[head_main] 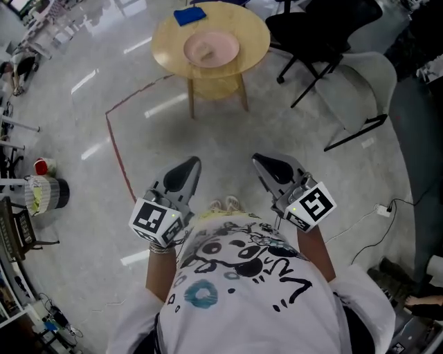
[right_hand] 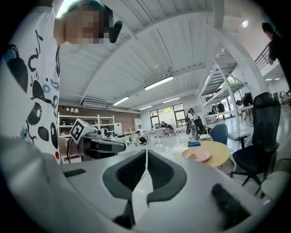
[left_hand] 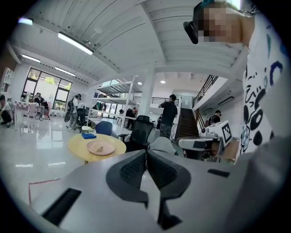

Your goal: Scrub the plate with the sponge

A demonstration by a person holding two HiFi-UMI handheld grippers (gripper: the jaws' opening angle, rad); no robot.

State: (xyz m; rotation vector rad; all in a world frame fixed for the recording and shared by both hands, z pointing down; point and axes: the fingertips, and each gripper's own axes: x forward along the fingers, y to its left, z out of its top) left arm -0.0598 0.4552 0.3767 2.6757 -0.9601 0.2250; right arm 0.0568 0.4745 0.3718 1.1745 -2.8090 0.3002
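plate count is one: a single pink plate sits in the middle of one round wooden table, with one blue sponge lying just beside it at the table's far edge. two grippers are held close in front of a printed shirt, well apart from the table. left gripper and right gripper each have their jaws pressed together with nothing between them, touching neither plate nor sponge.
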